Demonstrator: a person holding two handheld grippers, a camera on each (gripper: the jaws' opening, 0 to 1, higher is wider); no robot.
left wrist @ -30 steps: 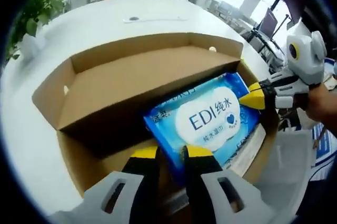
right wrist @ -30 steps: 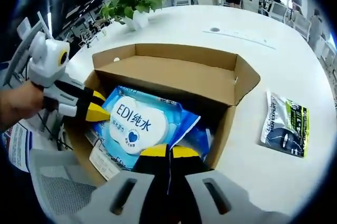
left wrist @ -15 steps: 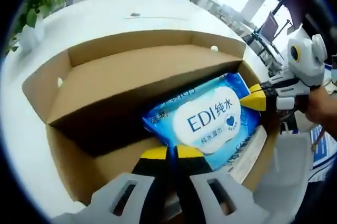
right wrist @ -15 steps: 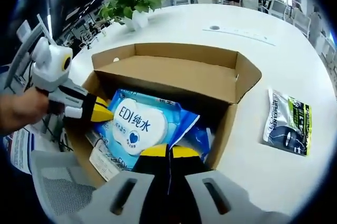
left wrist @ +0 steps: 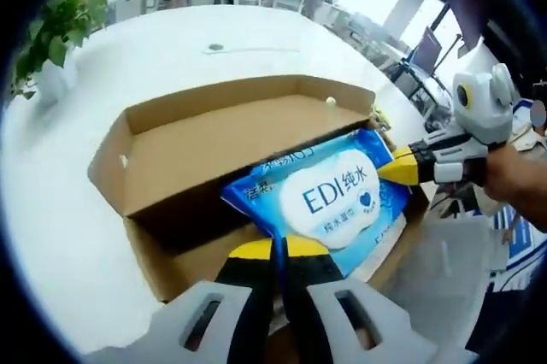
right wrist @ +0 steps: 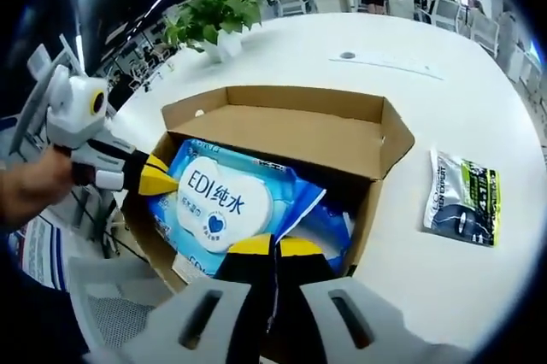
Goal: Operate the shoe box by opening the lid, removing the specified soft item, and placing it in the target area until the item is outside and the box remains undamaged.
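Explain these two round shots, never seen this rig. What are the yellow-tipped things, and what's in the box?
There is no robot arm. A person holds a two-jaw gripper in each hand, and a fisheye camera rides on each gripper, looking forward along its jaws. So the left gripper view has the left gripper rising from the bottom, and the right gripper view has the right gripper. Each gripper also comes into the other's view from the side.

Both grippers are shut on the edges of a blue wipes pack, one at each end, and the pack is partly inside an open cardboard box. The box sits on a white table. Beside it on the table lies a small dark pouch, and a plant stands farther back.
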